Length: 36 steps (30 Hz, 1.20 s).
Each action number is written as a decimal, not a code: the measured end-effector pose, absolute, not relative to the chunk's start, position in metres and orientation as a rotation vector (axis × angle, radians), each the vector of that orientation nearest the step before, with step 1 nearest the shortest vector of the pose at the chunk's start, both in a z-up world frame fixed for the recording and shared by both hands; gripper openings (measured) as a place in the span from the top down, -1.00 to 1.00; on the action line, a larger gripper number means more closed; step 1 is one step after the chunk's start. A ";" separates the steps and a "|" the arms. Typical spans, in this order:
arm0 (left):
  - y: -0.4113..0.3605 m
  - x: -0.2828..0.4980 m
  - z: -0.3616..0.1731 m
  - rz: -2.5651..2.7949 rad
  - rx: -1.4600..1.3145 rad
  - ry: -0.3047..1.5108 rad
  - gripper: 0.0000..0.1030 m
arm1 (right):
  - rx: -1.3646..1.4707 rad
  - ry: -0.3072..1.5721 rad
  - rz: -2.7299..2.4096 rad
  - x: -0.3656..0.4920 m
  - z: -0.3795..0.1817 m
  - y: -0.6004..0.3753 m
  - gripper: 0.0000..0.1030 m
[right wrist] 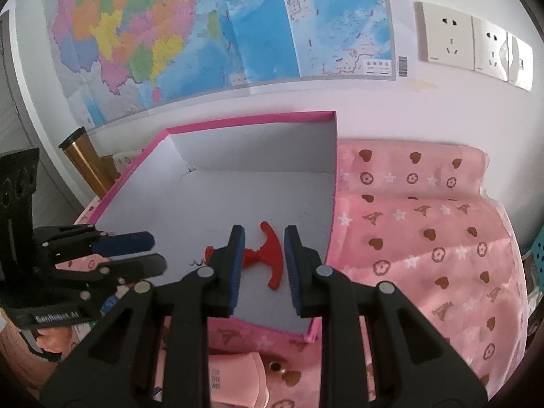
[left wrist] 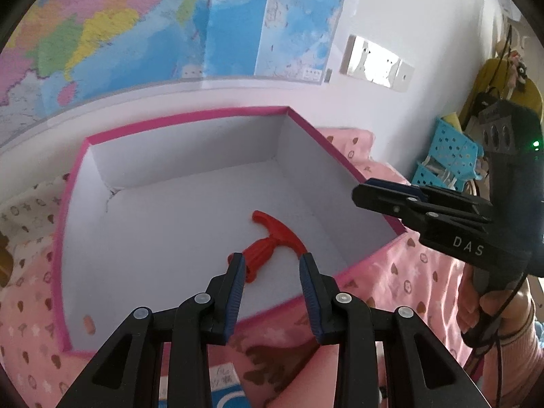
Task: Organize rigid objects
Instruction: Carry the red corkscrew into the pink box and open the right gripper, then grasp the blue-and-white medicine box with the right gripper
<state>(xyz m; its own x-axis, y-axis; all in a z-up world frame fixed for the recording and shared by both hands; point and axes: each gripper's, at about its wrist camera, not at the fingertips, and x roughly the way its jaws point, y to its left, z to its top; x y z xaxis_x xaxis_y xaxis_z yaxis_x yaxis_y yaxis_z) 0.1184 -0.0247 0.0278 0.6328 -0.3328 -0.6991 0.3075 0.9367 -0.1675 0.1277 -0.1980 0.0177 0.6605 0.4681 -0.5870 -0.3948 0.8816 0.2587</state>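
Red toy hammer (left wrist: 268,241) lies flat on the grey floor of the pink-rimmed box (left wrist: 190,117), towards the near right part of it. In the left wrist view it shows just past the fingertips of the left gripper (left wrist: 272,258). Those blue-padded fingers stand a narrow gap apart with nothing between the pads. The left fingertip hides part of the ribbed handle.

In the right wrist view the right gripper (right wrist: 263,234) likewise has its fingers a little apart and empty. The hammer's curved head appears in the gap beyond the tips, lying on the box floor. Both grippers tilt downward over the near edge of the box, the left gripper coming in from the left side and the right from the right. A hand (left wrist: 476,306) grasps the right gripper's handle.

A small tan object (left wrist: 89,324) lies in the box's near left corner. The box rests on a pink blanket (right wrist: 425,238) printed with hearts, stars and flowers. Behind it, on the white wall, hang a coloured map (right wrist: 204,34) and wall sockets (right wrist: 448,37). A gold cylinder (right wrist: 85,159) stands at the left, and a blue perforated basket (left wrist: 448,156) at the right.
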 end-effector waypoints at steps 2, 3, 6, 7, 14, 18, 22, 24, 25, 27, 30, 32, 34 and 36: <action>-0.020 0.105 0.031 -0.355 -0.034 0.781 0.20 | 0.125 0.689 0.512 0.117 0.017 -0.202 0.27; -0.018 0.099 0.033 -0.353 -0.037 0.771 0.18 | 0.131 0.683 0.523 0.112 0.017 -0.204 0.24; -0.012 0.078 0.035 -0.337 -0.033 0.737 0.10 | 0.146 0.678 0.556 0.094 0.015 -0.209 0.24; -0.010 0.073 0.035 -0.330 -0.034 0.733 0.04 | 0.152 0.681 0.570 0.088 0.014 -0.210 0.24; 0.018 0.042 0.018 -0.249 -0.073 0.747 -0.06 | 0.176 0.749 0.632 0.060 -0.010 -0.208 0.14; 0.033 0.033 0.005 -0.192 -0.086 0.777 -0.06 | 0.172 0.792 0.671 0.051 -0.025 -0.195 0.14; 0.045 0.024 -0.009 -0.144 -0.091 0.805 -0.06 | 0.160 0.818 0.715 0.045 -0.031 -0.180 0.14; 0.051 0.022 -0.016 -0.120 -0.098 0.822 -0.06 | 0.152 0.827 0.747 0.042 -0.032 -0.169 0.14; 0.054 0.022 -0.019 -0.104 -0.100 0.830 -0.06 | 0.146 0.833 0.761 0.041 -0.032 -0.163 0.14; 0.062 0.022 -0.024 -0.081 -0.106 0.839 -0.06 | 0.126 0.842 0.789 0.040 -0.032 -0.150 0.14; 0.074 0.025 -0.034 -0.047 -0.128 0.865 -0.06 | 0.103 0.862 0.829 0.042 -0.034 -0.127 0.14; 0.081 0.026 -0.040 -0.038 -0.135 0.878 -0.06 | 0.088 0.882 0.849 0.045 -0.036 -0.113 0.14; 0.086 0.027 -0.044 -0.039 -0.149 0.890 -0.06 | 0.074 0.896 0.868 0.050 -0.038 -0.099 0.14; 0.089 0.028 -0.047 -0.043 -0.155 0.898 -0.06 | 0.066 0.914 0.883 0.055 -0.040 -0.087 0.14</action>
<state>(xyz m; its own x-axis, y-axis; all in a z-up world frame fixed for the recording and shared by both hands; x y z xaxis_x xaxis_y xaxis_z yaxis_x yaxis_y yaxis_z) 0.0284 0.0886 -0.0473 0.6231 -0.1023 -0.7754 -0.0272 0.9880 -0.1522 0.0554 -0.0868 -0.0397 0.2959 0.6896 -0.6610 -0.6367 0.6582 0.4016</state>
